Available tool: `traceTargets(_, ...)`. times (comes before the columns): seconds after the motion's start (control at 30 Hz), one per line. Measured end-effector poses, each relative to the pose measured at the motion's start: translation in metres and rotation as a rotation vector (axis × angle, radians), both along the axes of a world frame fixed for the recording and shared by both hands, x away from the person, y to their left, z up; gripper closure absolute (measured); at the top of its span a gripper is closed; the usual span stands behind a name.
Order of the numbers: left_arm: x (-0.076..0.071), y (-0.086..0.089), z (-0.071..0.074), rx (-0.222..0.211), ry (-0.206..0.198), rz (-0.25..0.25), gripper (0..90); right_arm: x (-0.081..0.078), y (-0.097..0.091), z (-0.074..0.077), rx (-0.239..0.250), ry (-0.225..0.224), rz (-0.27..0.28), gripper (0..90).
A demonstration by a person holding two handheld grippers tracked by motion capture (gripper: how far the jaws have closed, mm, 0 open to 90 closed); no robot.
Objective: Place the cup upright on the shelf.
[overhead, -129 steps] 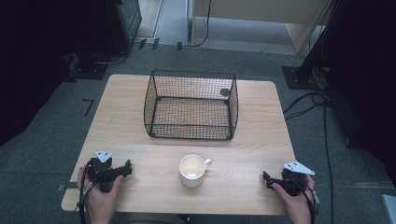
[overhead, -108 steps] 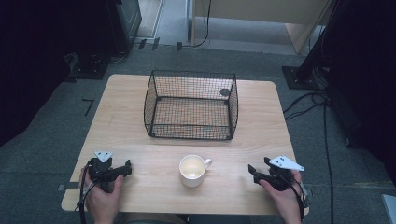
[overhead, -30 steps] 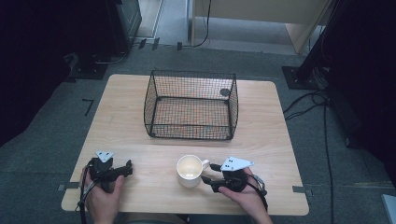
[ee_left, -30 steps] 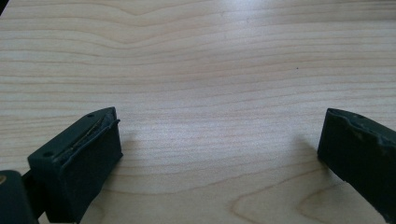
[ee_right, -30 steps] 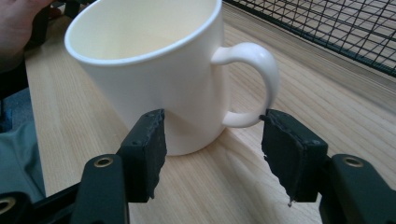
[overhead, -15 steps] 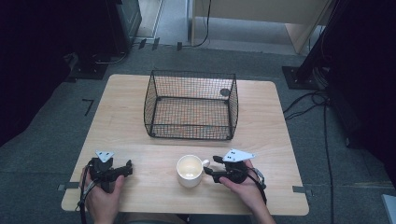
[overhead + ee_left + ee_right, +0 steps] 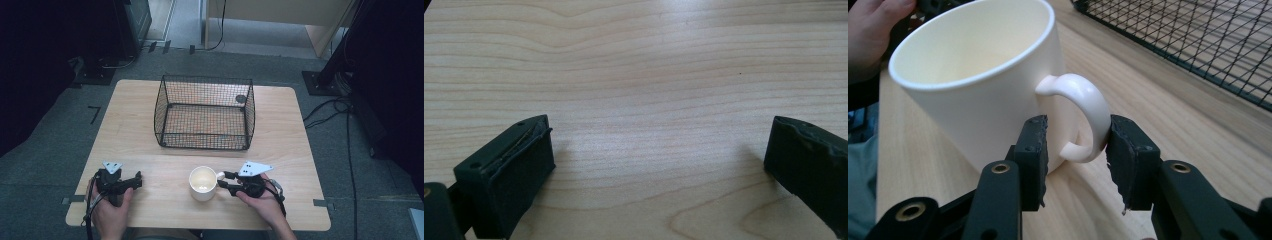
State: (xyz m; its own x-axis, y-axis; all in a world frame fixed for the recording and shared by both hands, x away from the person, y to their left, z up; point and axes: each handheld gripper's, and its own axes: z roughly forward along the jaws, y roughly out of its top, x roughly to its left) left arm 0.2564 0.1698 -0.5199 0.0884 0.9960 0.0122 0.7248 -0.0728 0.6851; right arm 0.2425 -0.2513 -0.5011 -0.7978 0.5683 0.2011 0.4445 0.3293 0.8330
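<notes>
A cream mug (image 7: 202, 182) stands upright near the table's front edge, its handle (image 7: 220, 175) pointing right. My right gripper (image 7: 223, 179) lies low on the table just right of it. In the right gripper view the handle (image 7: 1088, 100) sits between the jaws of this gripper (image 7: 1075, 145). The jaws have just been closing. One pad is at the handle's outer curve, while a gap shows at the other pad. My left gripper (image 7: 137, 181) rests at the front left with its jaws wide apart. The left gripper (image 7: 659, 160) has bare wood between its jaws.
A black wire basket (image 7: 200, 142) stands at the middle of the wooden table (image 7: 280, 125), behind the mug; its mesh wall (image 7: 1198, 45) is close on the right. A small dark round thing (image 7: 240, 99) lies at the basket's far right corner. Cables run on the floor to the right.
My right gripper came in from the table's right front corner to the mug. In the last second its jaws narrowed around the handle. The left gripper stayed put.
</notes>
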Motion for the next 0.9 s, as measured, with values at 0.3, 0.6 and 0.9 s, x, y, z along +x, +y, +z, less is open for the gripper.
traceTargets(0.3, 0.000, 0.000, 0.000, 0.000, 0.000, 0.000, 0.0, -0.012, 0.014, 0.003, -0.024, 0.033, 0.118, 68.3)
traceTargets(0.6, 0.000, 0.000, 0.000, 0.001, 0.001, 0.000, 0.0, -0.025, 0.040, 0.013, -0.049, 0.028, 0.162, 69.6)
traceTargets(0.9, 0.000, 0.000, 0.000, -0.001, 0.000, 0.000, 0.0, -0.031, 0.055, 0.020, -0.055, -0.005, 0.195, 78.0)
